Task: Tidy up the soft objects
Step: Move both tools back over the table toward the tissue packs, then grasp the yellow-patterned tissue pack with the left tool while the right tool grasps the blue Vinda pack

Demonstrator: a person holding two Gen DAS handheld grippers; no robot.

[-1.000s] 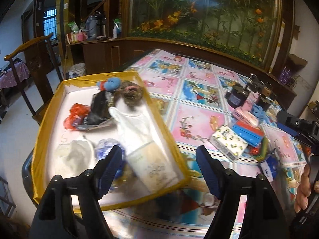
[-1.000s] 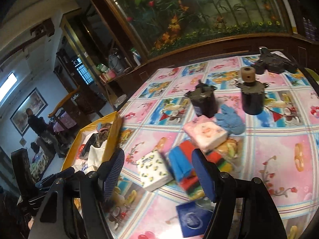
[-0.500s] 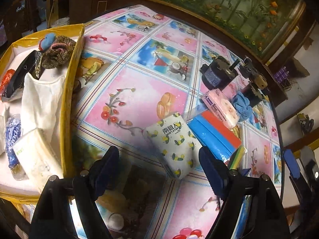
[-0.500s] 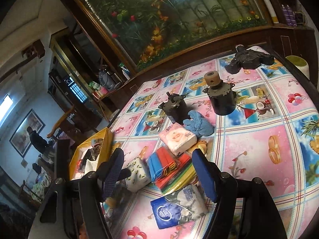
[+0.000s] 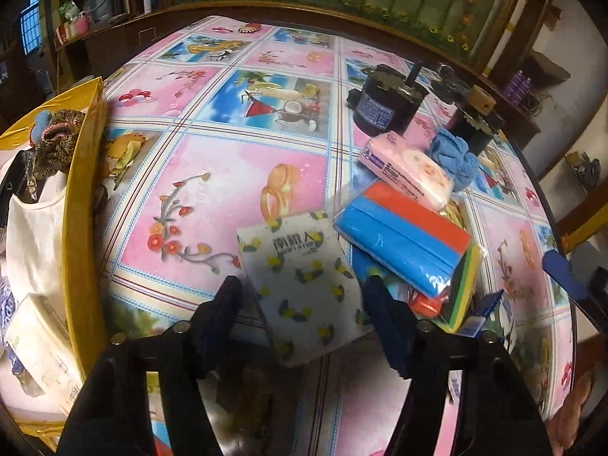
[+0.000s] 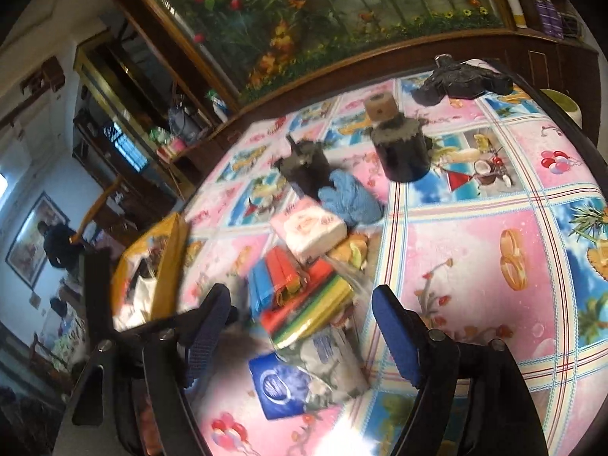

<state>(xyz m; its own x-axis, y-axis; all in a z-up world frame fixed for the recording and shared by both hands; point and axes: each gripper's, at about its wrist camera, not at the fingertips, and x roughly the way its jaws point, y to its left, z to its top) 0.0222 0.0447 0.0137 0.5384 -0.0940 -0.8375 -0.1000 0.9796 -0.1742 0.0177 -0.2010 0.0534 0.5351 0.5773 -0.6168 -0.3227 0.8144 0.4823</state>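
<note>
My left gripper [image 5: 304, 307] is open, its fingers on either side of the near end of a white tissue pack with lemon print [image 5: 304, 281] lying on the table. Beside it lie a blue and orange cloth pack [image 5: 402, 239], a pink tissue pack [image 5: 406, 165] and a blue knit item [image 5: 456, 155]. My right gripper [image 6: 300, 326] is open and empty above a blue tissue pack [image 6: 296, 380]. The cloth pack [image 6: 296, 288], pink pack [image 6: 307, 228] and knit item [image 6: 349, 197] show there too. The yellow box [image 5: 81, 197] at left holds several soft things.
Two black motor-like cylinders [image 5: 383, 104] [image 6: 402, 144] stand at the back of the table. A black tool [image 6: 459, 79] lies at the far edge. The flowered tablecloth [image 5: 228, 174] covers the round table. A wooden cabinet and a mural stand behind.
My left gripper has swung from over the yellow box to the right and down onto the lemon tissue pack. My right gripper has come lower and closer to the pile.
</note>
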